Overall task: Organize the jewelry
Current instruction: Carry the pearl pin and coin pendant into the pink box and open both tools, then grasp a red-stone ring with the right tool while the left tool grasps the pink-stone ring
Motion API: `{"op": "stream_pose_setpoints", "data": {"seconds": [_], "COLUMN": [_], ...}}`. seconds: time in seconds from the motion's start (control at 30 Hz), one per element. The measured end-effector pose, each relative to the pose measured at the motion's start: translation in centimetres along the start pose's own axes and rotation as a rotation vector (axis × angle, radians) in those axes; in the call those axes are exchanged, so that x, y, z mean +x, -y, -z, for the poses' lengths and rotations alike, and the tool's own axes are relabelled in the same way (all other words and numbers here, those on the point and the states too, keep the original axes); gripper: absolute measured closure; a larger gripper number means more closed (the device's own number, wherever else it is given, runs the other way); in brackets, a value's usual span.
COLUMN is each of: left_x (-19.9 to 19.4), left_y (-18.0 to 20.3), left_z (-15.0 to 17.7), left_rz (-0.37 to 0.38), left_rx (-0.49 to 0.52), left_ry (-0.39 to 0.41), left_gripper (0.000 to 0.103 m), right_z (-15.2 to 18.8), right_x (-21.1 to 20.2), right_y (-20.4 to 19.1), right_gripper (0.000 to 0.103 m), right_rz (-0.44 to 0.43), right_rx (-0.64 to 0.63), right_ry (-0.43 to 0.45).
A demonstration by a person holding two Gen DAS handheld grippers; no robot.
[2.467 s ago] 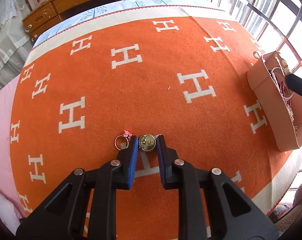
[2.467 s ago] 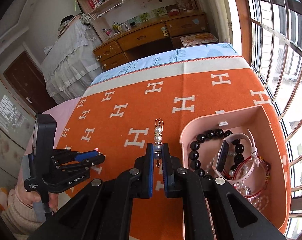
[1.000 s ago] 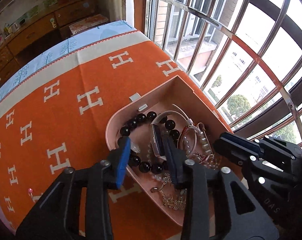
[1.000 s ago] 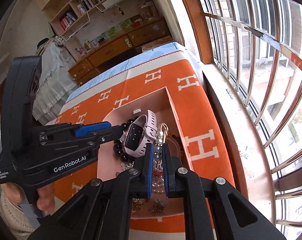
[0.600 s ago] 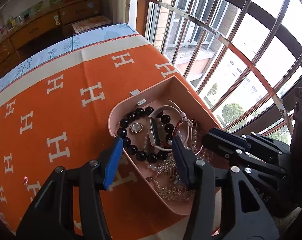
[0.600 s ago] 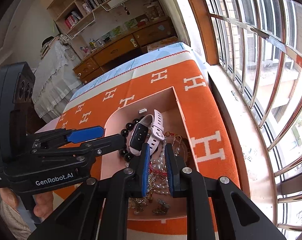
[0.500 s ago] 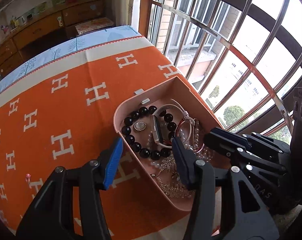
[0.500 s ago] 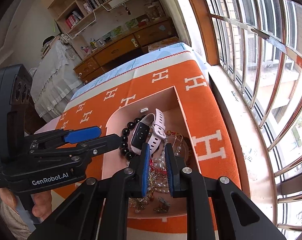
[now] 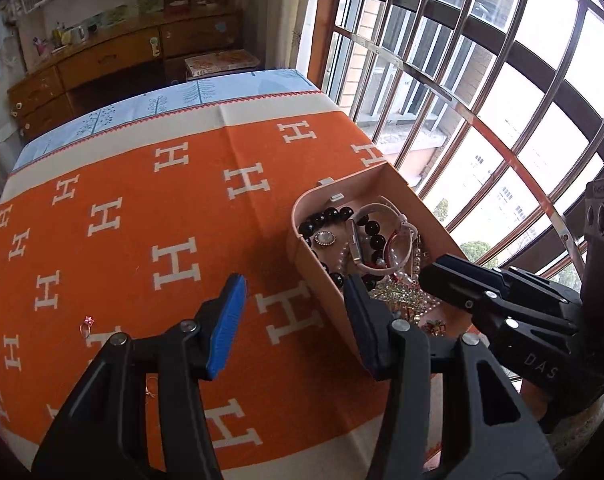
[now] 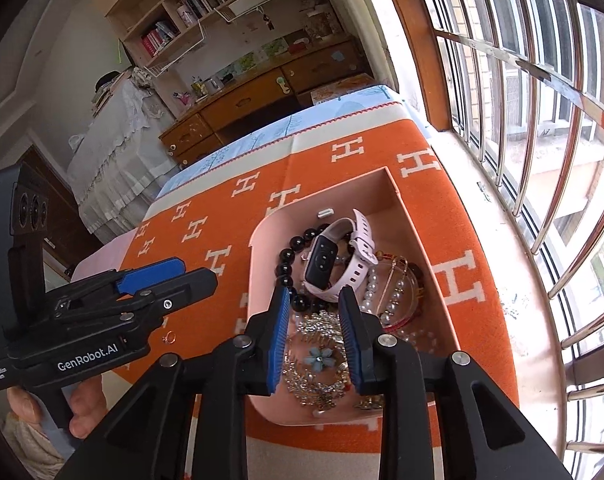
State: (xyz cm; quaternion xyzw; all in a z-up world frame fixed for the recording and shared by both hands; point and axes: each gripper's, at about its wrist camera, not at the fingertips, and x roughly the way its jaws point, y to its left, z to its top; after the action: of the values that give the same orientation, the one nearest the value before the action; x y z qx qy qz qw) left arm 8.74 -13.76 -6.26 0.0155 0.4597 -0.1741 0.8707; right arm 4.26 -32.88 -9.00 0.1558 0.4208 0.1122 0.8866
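A pink jewellery box (image 9: 314, 268) (image 10: 257, 264) stands on the orange blanket (image 9: 181, 220) by the window. It holds a black bead bracelet (image 10: 285, 264), a pink-strapped watch (image 10: 322, 264), a round brooch (image 9: 325, 238), a pearl earring (image 10: 369, 292) and glittery pieces. My right gripper (image 10: 314, 296) hangs over the box's near half with its jaws opening. Nothing is pressed between its pads. My left gripper (image 9: 293, 284) is open and holds nothing. It hovers over the blanket at the box's left wall. A small ring with a pink stone (image 9: 87, 322) lies on the blanket at the left.
A second small ring (image 10: 169, 337) lies on the blanket left of the box. A barred window (image 9: 482, 100) runs along the right, close behind the box. A wooden desk (image 9: 101, 64) stands beyond the table's far end. A person's hand (image 10: 77, 412) holds the left gripper.
The right gripper's jaws have parted and the pearl earring now lies in the box. The left gripper has drawn back left, off the box and over the blanket.
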Motion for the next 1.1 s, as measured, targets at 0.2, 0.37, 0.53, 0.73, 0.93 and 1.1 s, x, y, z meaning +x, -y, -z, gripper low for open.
{"op": "stream_pose_setpoints", "data": {"seconds": [0.2, 0.37, 0.53, 0.73, 0.93, 1.1], "left_x": [-1.6, -2.7, -3.5, -3.7, -4.5, -5.2], "left_y": [-2.9, -5.6, -8.2, -11.0, -14.3, -18.4], "left_z": [1.5, 2.7, 4.1, 5.4, 6.4, 7.9], "left_rz": [-0.025, -0.032, -0.024, -0.025, -0.06, -0.131], "left_rx": [-0.044, -0.09, -0.135, -0.188, -0.229, -0.287], "left_ry": [0.021, 0.022, 0.01, -0.028, -0.035, -0.049], "left_gripper": [0.055, 0.055, 0.048, 0.046, 0.046, 0.046], "right_z": [0.0, 0.1, 0.4, 0.8, 1.6, 2.4], "right_x": [-0.5, -0.4, 0.7, 2.6, 5.2, 8.0], "right_y": [-4.0, -7.9, -11.9, -15.3, -17.8, -19.7], "right_gripper": [0.073, 0.068, 0.066, 0.061, 0.052, 0.052], "right_rz": [-0.039, -0.068, -0.087, -0.111, -0.132, -0.158], "right_rx": [-0.071, -0.15, -0.229, -0.315, -0.437, -0.569], "right_ry": [0.028, 0.036, 0.008, -0.03, -0.099, -0.175]}}
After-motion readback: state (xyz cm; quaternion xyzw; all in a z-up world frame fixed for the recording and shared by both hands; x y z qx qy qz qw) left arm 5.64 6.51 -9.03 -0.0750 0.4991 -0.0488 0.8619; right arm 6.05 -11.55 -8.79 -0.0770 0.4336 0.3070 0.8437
